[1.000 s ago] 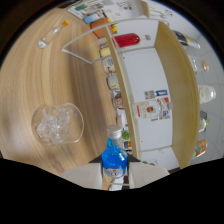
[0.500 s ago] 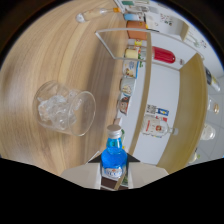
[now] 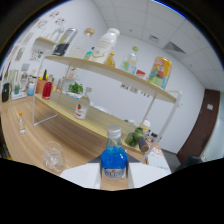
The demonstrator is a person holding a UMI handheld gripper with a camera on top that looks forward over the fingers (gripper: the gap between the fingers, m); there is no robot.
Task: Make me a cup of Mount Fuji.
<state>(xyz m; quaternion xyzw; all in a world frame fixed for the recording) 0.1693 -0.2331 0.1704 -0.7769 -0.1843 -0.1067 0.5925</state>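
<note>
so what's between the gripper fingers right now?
The blue bottle, upright, cap on, held between the gripper fingers in the gripper view. The glass of ice sits off to one side on the table.

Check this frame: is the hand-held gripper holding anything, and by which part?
Yes. The hand-held gripper holds a bottle of blue liquid, gripped by its lower body; the neck and cap stand free above the fingers.

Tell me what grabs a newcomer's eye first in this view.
The blue bottle with a clear cap stands out first, upright between the gripper fingers, which appear closed on it. Beside it, lower on the wooden counter, sits a clear glass. Beyond, a two-tier shelf carries assorted bottles and a colourful can on top.
</note>
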